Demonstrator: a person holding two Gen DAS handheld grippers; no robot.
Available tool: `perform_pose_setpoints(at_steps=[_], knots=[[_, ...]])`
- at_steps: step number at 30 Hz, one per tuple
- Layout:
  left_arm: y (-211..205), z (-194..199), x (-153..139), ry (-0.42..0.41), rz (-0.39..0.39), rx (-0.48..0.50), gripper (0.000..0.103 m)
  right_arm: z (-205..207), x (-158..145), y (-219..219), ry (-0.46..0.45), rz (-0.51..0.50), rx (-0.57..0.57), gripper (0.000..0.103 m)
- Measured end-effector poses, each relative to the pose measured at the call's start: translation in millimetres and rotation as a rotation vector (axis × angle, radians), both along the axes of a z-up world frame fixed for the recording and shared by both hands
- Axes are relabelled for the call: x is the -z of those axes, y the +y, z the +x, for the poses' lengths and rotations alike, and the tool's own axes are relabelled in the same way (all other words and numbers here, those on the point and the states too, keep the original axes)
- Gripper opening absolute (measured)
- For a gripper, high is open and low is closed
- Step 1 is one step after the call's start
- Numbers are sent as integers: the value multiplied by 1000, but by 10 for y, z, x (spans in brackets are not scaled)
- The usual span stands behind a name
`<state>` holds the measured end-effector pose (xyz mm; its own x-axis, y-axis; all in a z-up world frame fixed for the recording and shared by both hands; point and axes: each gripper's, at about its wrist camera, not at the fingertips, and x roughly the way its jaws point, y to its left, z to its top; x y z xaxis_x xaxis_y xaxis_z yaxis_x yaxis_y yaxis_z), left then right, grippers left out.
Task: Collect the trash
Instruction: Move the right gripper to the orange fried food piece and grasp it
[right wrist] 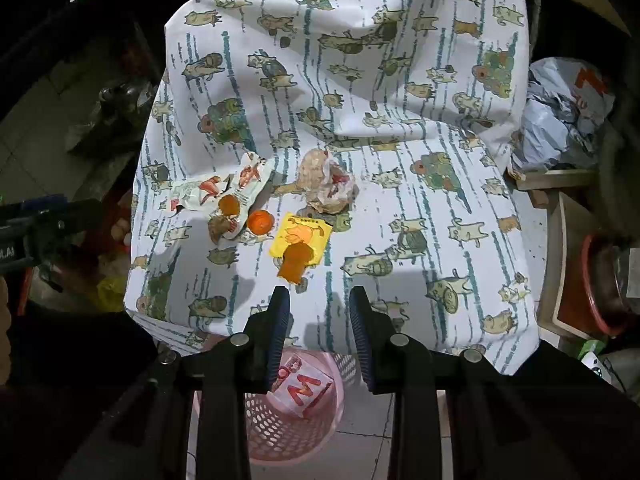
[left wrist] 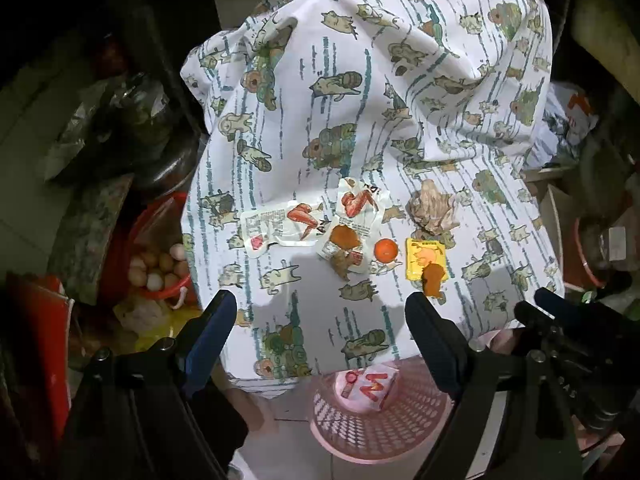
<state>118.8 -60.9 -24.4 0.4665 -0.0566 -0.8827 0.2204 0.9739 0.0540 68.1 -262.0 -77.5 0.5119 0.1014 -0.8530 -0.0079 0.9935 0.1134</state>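
Trash lies on a table under a cat-print cloth [left wrist: 360,100]: two white chicken-wing wrappers [left wrist: 280,224], a crumpled paper wad [left wrist: 430,208], a small orange ball [left wrist: 386,250], a yellow packet [left wrist: 424,258] and an orange-brown peel [left wrist: 434,280]. My left gripper [left wrist: 320,302] hangs open and wide above the near edge, nothing between its fingers. The right gripper [right wrist: 319,294] stands narrower, open and empty, just short of the peel [right wrist: 296,262] and yellow packet [right wrist: 300,236]. Below the edge sits a pink basket [right wrist: 280,432] holding a white carton [right wrist: 306,394] with a red M.
A red bucket of eggs [left wrist: 160,268] stands on the floor left of the table. Crumpled grey bags [right wrist: 560,120] and a red basin [right wrist: 600,280] crowd the right side. The cloth bunches up high at the back.
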Motion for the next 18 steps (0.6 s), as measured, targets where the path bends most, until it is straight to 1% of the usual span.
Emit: perform_pose_setpoints(at_steps=[5, 8, 10, 12, 14, 15, 16, 17, 18], knots=[[-43, 147, 3, 7, 22, 16, 85, 78, -7, 42, -8, -13, -9, 33], [19, 281, -82, -6, -23, 6, 85, 93, 36, -3, 12, 7, 1, 33], [81, 382, -94, -13, -36, -7, 85, 134, 83, -41, 35, 21, 11, 33], [137, 453, -45, -22, -20, -12, 85, 179, 129, -61, 56, 20, 17, 33], [190, 504, 84, -26, 14, -12, 85, 201, 173, -56, 77, 18, 19, 34], [211, 532, 172, -8, 29, -12, 85, 210, 191, -41, 88, 25, 10, 36], [237, 567, 268, 23, 22, -17, 85, 221, 214, -16, 99, 37, -5, 43], [260, 595, 327, 46, 0, -25, 85, 236, 233, 7, 108, 47, -14, 53], [273, 624, 371, 69, -25, -31, 85, 268, 263, 41, 117, 52, -23, 54]])
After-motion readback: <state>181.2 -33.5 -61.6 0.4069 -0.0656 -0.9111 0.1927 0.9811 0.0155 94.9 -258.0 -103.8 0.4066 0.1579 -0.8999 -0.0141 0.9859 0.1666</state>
